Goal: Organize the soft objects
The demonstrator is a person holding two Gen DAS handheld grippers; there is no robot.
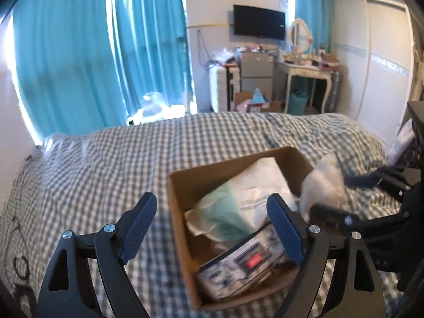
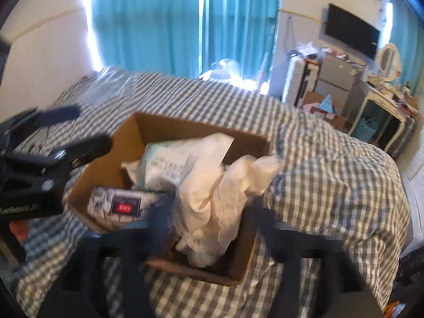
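Observation:
An open cardboard box (image 1: pixel 180 201) (image 2: pixel 159 127) sits on a bed with a grey-checked cover (image 1: pixel 92 172). In the box lie a white and green soft package (image 1: pixel 238 193) (image 2: pixel 172 159) and a printed packet with a red label (image 1: pixel 243 265) (image 2: pixel 124 204). A crumpled white plastic bag (image 1: pixel 326 180) (image 2: pixel 212 185) rests over the box's right side. My right gripper (image 2: pixel 209 212) (image 1: pixel 339 193) is blurred, its fingers spread wide on either side of that bag without pressing it. My left gripper (image 1: pixel 212 228) (image 2: pixel 84 128) is open and holds nothing, one finger over the box's left wall, the other over its contents.
Teal curtains (image 1: pixel 79 66) hang behind the bed. Past its far edge stand a wall television (image 1: pixel 259 22), a grey cabinet (image 1: pixel 255 71), a white dressing table (image 1: pixel 307 76), boxes on the floor (image 1: pixel 254 100) and a white wardrobe (image 1: pixel 376 61).

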